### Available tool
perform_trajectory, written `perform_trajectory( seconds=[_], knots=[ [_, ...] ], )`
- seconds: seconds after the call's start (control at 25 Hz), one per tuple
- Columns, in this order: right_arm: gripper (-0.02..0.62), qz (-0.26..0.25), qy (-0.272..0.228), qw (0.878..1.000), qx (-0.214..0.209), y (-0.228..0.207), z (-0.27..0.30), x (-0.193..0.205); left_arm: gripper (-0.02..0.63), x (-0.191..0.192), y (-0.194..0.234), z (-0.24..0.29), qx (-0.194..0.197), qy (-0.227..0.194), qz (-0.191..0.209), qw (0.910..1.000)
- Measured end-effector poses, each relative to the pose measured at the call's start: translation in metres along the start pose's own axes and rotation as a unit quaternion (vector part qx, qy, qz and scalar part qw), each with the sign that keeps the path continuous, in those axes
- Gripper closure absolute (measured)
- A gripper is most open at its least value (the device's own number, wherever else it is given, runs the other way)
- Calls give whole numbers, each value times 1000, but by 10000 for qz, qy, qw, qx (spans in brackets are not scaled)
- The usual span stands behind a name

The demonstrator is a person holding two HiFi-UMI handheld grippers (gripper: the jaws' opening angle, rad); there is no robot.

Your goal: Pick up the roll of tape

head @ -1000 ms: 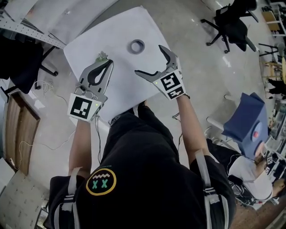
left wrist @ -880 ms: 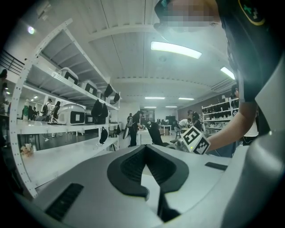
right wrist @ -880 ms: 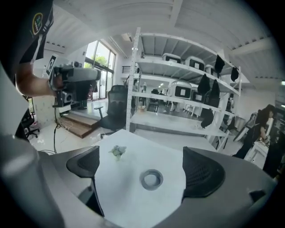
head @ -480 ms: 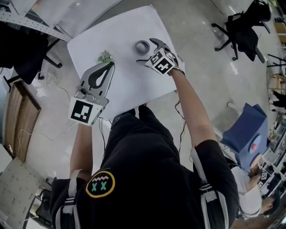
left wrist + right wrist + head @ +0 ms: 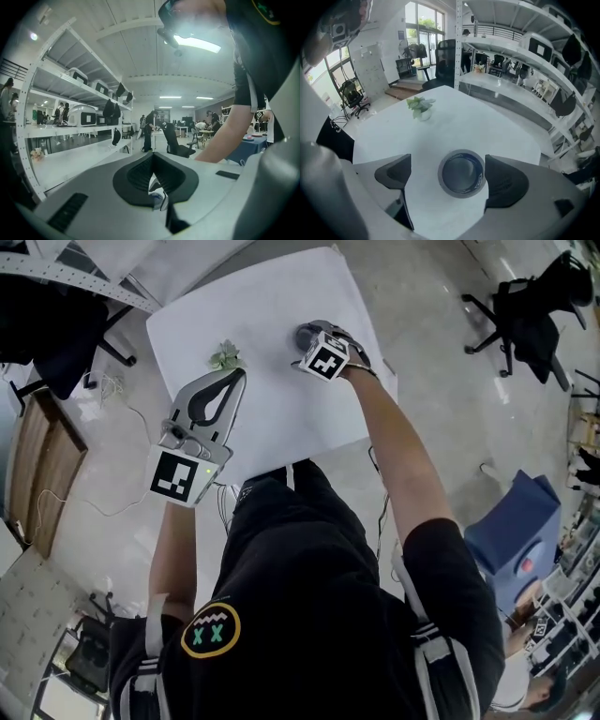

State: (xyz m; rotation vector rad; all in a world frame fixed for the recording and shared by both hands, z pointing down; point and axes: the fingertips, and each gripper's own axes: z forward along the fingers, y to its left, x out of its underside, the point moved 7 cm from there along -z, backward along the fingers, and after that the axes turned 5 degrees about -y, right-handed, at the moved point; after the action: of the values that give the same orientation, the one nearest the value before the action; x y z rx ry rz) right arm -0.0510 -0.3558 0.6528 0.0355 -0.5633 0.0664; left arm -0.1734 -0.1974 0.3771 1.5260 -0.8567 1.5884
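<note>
On table: tape roll, lettering illegible

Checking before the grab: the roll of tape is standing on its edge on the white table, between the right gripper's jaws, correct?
Not quite. The roll of tape lies flat on the white table, hole facing up, not on its edge. It is between the jaws of the right gripper, which are closing but not yet touching it. The right gripper view shows this.

Pretty bright, even indoor light. The ceiling light blows out in the left gripper view, and both gripper views have heavy fisheye bending and dark corners.
</note>
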Motion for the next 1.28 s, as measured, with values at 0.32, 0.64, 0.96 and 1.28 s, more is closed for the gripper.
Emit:
perform_trajectory(
  seconds=[0.32, 0.64, 0.96, 1.28],
  knots=[
    [141, -437, 511, 9976, -140, 6, 32, 9, 589, 12, 9, -5, -97, 155, 159, 9997],
    [227, -762, 803, 9935, -267, 13, 56, 11, 589, 9, 12, -3, -262, 223, -31, 9994],
    [330, -814, 929, 9922, -156, 9, 63, 20, 589, 17, 19, -10, -234, 275, 258, 9990],
    [431, -1206, 1057, 9870, -107, 10, 66, 22, 589, 13, 21, -7, -327, 291, 51, 9990]
  ],
)
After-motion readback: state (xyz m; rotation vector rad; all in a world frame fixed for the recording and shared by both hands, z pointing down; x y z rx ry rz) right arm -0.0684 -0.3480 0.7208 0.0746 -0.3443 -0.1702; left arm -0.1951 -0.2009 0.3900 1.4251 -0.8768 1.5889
